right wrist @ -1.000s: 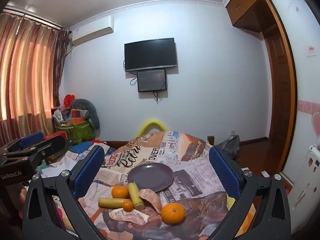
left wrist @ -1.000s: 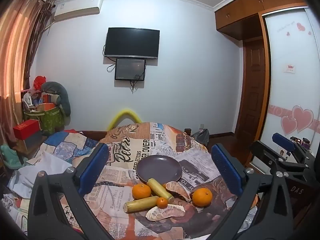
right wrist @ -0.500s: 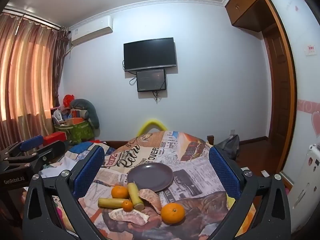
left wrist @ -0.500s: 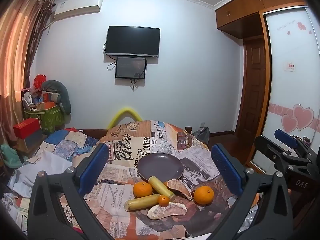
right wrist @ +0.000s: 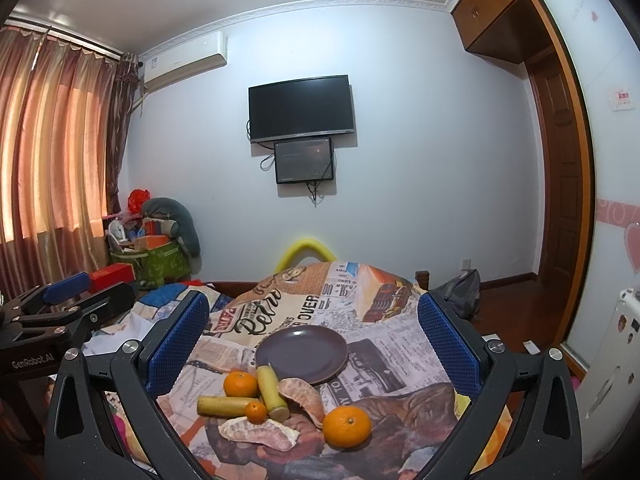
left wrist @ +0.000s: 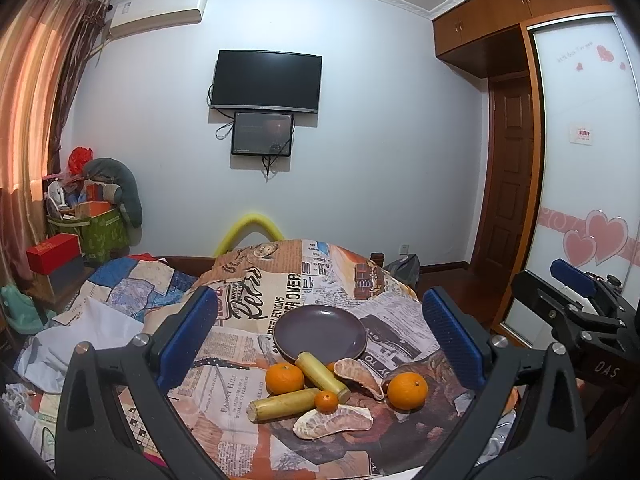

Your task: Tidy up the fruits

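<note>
An empty dark purple plate [left wrist: 320, 333] [right wrist: 302, 354] sits on a newspaper-print cloth. In front of it lie a large orange [left wrist: 407, 390] [right wrist: 346, 426], a second orange [left wrist: 284, 378] [right wrist: 240, 384], a small tangerine [left wrist: 326, 401] [right wrist: 255, 412], two yellow sugarcane pieces [left wrist: 283, 404] [left wrist: 322, 371] [right wrist: 224, 406] [right wrist: 272, 392] and two peeled pomelo segments [left wrist: 333, 423] [left wrist: 358, 372] [right wrist: 258, 433] [right wrist: 304, 399]. My left gripper [left wrist: 320, 344] and right gripper [right wrist: 312, 340] are open and empty, held back above the near edge, framing the fruit.
The cloth-covered table [left wrist: 256, 280] drops off on all sides. A patchwork cloth and white paper [left wrist: 100, 312] lie to the left. A green bag and red box [left wrist: 80, 236] stand far left. A wardrobe door [left wrist: 580, 200] is at the right.
Both grippers have shifted slightly; the fruit and plate have not moved. Both stay open.
</note>
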`<state>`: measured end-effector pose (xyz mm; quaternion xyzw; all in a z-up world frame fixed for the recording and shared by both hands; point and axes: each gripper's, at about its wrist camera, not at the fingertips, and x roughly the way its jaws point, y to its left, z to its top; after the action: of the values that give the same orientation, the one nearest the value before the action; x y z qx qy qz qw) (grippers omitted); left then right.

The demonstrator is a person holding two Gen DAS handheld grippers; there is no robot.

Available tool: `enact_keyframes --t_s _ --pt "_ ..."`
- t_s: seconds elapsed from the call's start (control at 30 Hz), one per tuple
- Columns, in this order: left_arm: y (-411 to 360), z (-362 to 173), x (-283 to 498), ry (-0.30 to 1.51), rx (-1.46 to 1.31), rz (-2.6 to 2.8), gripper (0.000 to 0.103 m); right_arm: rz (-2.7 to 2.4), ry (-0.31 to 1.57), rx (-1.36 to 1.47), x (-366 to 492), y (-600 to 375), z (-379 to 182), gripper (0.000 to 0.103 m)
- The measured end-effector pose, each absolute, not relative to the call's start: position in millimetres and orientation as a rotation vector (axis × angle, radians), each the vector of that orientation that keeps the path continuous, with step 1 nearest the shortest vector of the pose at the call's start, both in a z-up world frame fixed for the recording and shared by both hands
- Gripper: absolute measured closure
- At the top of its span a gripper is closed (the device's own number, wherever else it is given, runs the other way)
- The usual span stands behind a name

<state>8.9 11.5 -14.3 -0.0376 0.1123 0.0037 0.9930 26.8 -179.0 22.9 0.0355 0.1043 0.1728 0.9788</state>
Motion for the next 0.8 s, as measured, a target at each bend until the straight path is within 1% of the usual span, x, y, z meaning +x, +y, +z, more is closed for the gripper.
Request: enact_keyframes --t_s 0.8 --pt "6.8 -9.6 8.1 0.224 -0.069 0.009 0.0 0.351 0.208 0.079 28.8 -179.4 22.2 0.0"
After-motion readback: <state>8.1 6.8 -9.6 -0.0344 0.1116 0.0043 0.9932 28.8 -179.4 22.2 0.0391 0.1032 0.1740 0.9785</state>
